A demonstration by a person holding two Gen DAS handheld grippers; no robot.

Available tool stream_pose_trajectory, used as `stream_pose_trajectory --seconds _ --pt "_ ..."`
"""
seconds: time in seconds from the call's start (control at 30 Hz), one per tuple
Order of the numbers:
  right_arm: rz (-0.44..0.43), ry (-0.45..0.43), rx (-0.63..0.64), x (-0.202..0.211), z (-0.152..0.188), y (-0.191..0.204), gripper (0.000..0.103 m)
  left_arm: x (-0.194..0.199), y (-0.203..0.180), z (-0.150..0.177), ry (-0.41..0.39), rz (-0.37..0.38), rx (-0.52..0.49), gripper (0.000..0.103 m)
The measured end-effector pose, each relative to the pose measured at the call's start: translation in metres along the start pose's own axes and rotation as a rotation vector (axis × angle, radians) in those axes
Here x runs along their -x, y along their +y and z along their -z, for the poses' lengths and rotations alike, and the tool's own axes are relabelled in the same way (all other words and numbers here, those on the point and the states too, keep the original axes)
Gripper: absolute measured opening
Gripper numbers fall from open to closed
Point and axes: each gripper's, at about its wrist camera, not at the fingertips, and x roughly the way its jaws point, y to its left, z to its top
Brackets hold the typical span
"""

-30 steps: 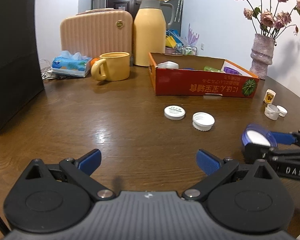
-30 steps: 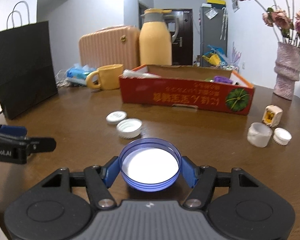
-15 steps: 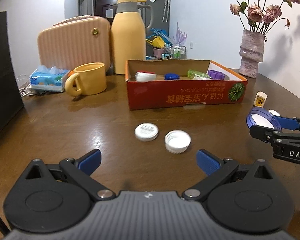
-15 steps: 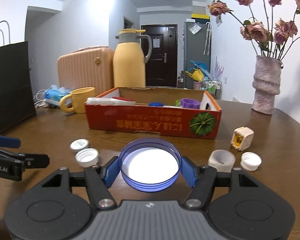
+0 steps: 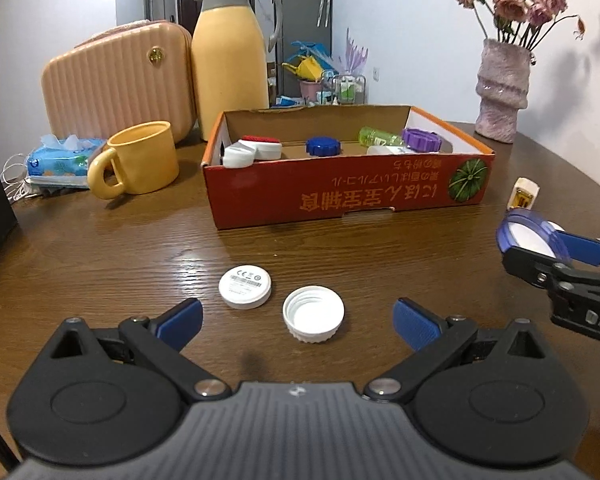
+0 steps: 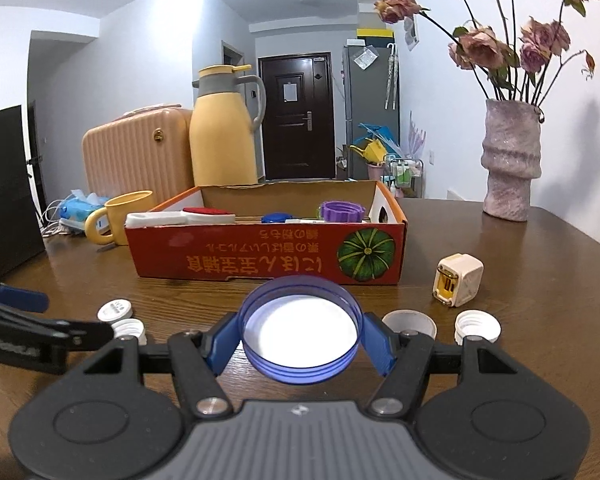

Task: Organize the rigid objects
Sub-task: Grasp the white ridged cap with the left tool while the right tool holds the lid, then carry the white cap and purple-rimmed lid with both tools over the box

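- Brown wood-grain table [image 5: 100,264] fills both views, with a peach hard-shell case [image 5: 116,88], a yellow thermos jug [image 5: 230,60], a yellow mug [image 5: 140,160] and a vase of dried roses [image 6: 508,160] along its far side.
- My right gripper [image 6: 300,340] is clamped on the blue lid [image 6: 298,332], one pad on each side of the rim, open face up; it hangs clear of the table.
- My left gripper [image 5: 298,318] stands wide with nothing between its pads.
- Compared with a second ago, both views have swung: the red cardboard box [image 5: 348,196] now sits nearly dead ahead of each camera and looks larger, so I read both hands as having travelled toward it.
- That puts the blue lid just short of the box's near wall. I judge the carry is almost over, and the next move is to lift past the wall and release inside, where a purple cap [image 6: 342,212], a blue cap [image 5: 323,146] and a green bottle [image 5: 378,136] already lie.
- Under the left gripper, a ridged white cap [image 5: 313,314] and a flat white labelled lid [image 5: 245,286] have come in close, almost between the pads; either looks like the next pick.
- Still loose on the right: a white charger plug [image 6: 458,279], a short white cup-like cap [image 6: 410,322] and another ridged cap [image 6: 477,326].
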Motion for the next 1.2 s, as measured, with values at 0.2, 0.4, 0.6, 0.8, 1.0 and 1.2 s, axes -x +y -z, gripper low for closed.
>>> stream_pose_trajectory --seconds 0.2,0.4,0.6,0.8,1.0,1.2 --pt "0.02 -0.015 -0.03 0.001 0.005 -0.005 0.065 -0.023 -0.006 -0.005 0.03 -0.035 0.007 0.101" --pt "0.037 -0.007 -0.061 -0.001 0.007 -0.01 0.065 -0.033 -0.008 -0.002 0.051 -0.021 -0.007 0.081" --pt "0.046 0.0 -0.057 -0.004 0.008 -0.009 0.065 -0.04 -0.01 -0.001 0.07 0.022 -0.017 0.054" --pt "0.042 -0.005 -0.049 -0.004 0.009 -0.008 0.065 -0.043 -0.007 -0.001 0.08 0.052 0.009 0.041" --pt "0.046 -0.009 -0.048 -0.003 0.01 -0.007 0.065 -0.038 -0.007 0.0 0.063 0.051 0.007 0.041" --pt "0.042 -0.013 -0.049 -0.002 0.01 -0.007 0.065 -0.03 -0.003 -0.004 0.031 0.043 0.027 0.041"
